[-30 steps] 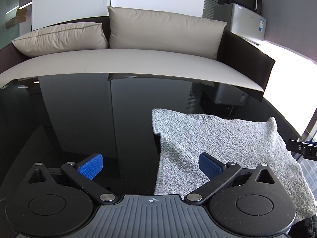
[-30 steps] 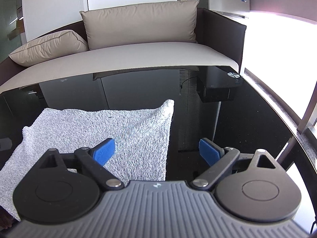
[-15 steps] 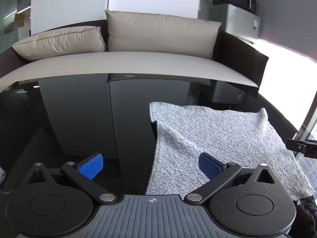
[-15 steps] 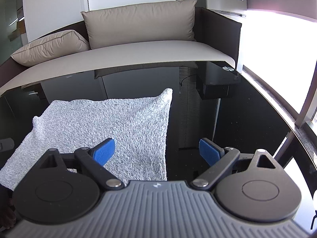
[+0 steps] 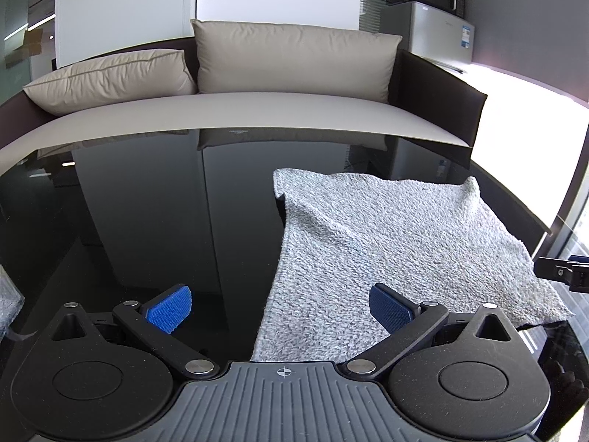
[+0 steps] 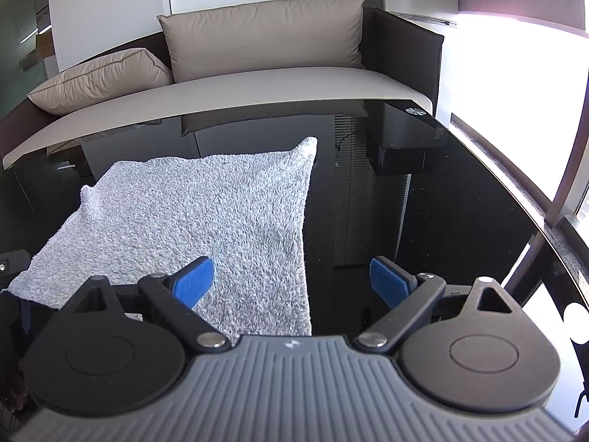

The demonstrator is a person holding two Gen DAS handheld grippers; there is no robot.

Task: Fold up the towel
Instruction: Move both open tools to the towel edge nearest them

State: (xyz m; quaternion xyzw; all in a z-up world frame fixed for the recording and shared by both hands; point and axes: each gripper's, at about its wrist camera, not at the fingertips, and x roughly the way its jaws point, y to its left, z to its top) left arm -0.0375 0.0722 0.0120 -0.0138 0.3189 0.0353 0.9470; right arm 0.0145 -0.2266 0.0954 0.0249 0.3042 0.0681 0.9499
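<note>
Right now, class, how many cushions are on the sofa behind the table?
2. One cushion lies flat at the sofa's left end; a larger cushion stands upright beside it against the backrest. Beyond the frame's left edge, more could be hidden.

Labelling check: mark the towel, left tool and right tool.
towel (image 6: 206, 213), right wrist view, middle of its top face.
left tool (image 5: 281, 307), left wrist view, midway between the fingertips.
right tool (image 6: 291, 281), right wrist view, midway between the fingertips.

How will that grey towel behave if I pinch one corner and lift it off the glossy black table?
The towel looks soft and loopy with a ripple already near one edge, so it will probably droop limply. On the glossy table it may slide rather than stay put. It is likely light.
</note>
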